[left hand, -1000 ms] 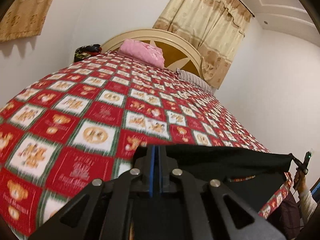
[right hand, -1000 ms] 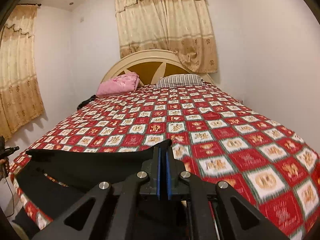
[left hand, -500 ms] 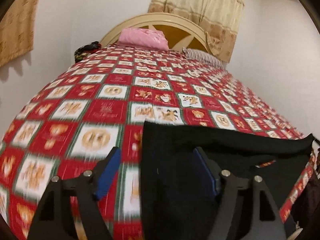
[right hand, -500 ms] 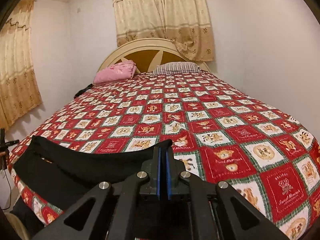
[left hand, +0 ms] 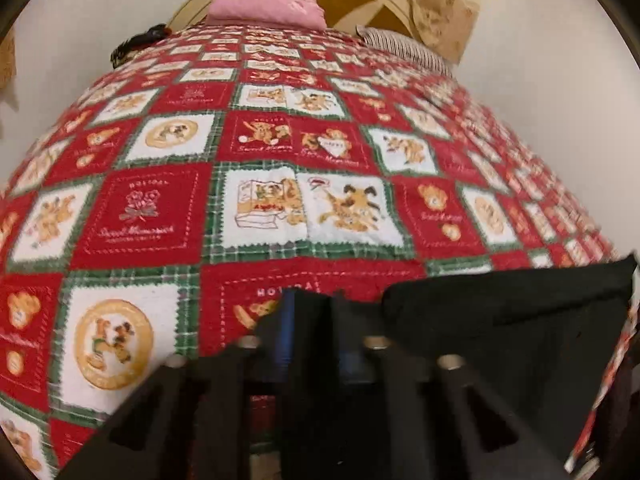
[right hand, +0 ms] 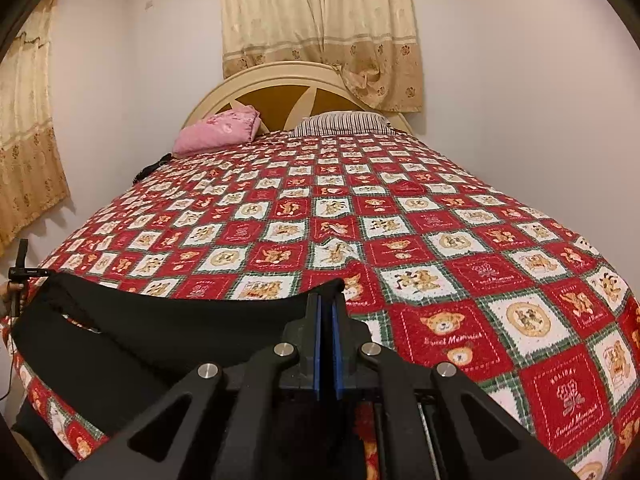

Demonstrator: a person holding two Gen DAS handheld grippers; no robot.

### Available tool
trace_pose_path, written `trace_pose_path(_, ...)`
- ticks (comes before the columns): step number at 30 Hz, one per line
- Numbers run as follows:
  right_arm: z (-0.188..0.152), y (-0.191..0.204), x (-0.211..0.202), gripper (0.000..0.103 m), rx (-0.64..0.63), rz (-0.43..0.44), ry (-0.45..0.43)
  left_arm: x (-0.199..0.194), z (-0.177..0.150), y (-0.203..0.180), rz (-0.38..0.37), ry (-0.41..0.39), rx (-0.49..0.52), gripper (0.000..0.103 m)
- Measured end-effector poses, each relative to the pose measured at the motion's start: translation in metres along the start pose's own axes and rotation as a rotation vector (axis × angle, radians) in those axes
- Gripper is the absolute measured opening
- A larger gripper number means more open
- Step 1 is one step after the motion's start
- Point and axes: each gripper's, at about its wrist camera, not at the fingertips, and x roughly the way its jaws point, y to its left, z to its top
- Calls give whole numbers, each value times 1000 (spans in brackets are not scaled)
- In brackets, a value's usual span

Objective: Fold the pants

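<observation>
Two pairs of tongs work at the bed's near edge. The right tongs point(right hand: 327, 322) are clamped on the black cloth pants point(right hand: 160, 332), spread over the red patchwork teddy-bear quilt point(right hand: 400, 216). The left tongs point(left hand: 310, 320) are together, gripping nothing, beside the pants' edge.

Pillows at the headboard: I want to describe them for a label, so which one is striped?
The flat pillow on the right of the headboard is striped dark and light. The other pillow, left of it, is plain pink and plumper.

Pink pillow point(right hand: 218, 134) and striped pillow point(right hand: 340, 123) lie on quilted bed point(right hand: 440, 216).
</observation>
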Motion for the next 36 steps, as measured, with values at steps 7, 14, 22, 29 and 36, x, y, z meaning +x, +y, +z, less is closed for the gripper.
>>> trace_pose_path(7, 27, 0, 31, 5, 0, -47, 9, -54, 5, 18, -22, -135, -66, 3)
trace_pose_path(14, 67, 17, 40, 4, -29, -55, -46, -91, 4, 22, -85, -205, -94, 4)
trace_pose_path(22, 69, 28, 42, 5, -54, -52, -27, -31, 2, 16, 7, -59, -96, 74)
trace_pose_path(29, 58, 17, 40, 5, -60, -66, 3, -2, 5, 16, 13, -22, -76, 74)
trace_pose_path(36, 52, 14, 55, 5, -57, -70, 30, 3, 4, 5, -10, 13, 0, 13)
